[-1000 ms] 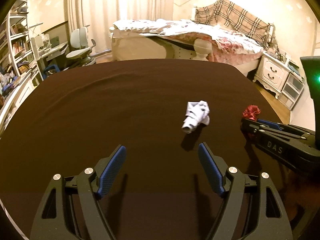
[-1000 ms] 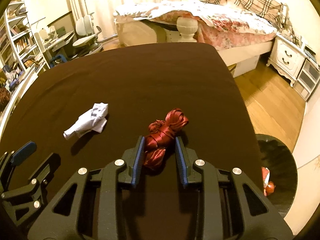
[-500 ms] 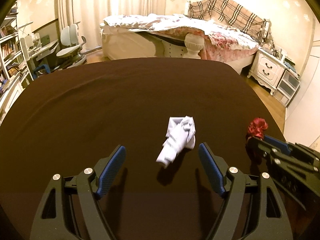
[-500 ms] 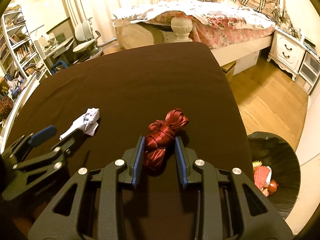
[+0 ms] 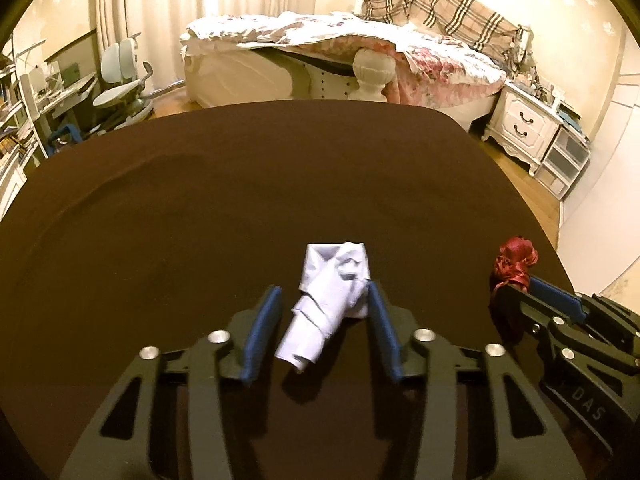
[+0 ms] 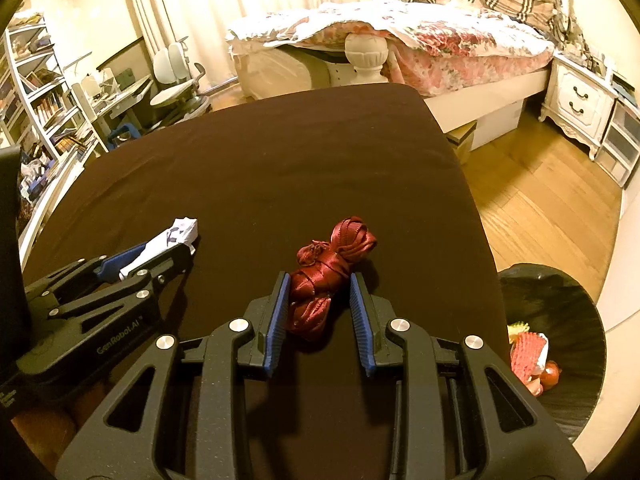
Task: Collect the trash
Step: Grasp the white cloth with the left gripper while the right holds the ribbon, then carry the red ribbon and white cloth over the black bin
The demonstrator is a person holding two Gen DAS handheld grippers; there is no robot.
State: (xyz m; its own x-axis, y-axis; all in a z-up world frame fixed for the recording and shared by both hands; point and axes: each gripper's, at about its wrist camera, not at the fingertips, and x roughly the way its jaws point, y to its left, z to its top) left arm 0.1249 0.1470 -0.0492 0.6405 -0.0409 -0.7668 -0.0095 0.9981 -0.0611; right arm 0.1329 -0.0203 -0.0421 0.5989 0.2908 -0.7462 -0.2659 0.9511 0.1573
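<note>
Blue-padded fingers of left gripper (image 5: 322,322) just closing round crumpled white paper (image 5: 330,300) on bench (image 5: 200,208); right pad touches, left shows gap. Right gripper (image 6: 318,308) clamps red ribbon bundle (image 6: 326,270). Step: pickup. Next, judged: finish squeeze, lift, carry both to black-lined trash bin (image 6: 560,300) on floor at bench's right.

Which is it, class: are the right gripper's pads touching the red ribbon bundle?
Touching. The right wrist view shows the right gripper with both pads against the red ribbon bundle.
</note>
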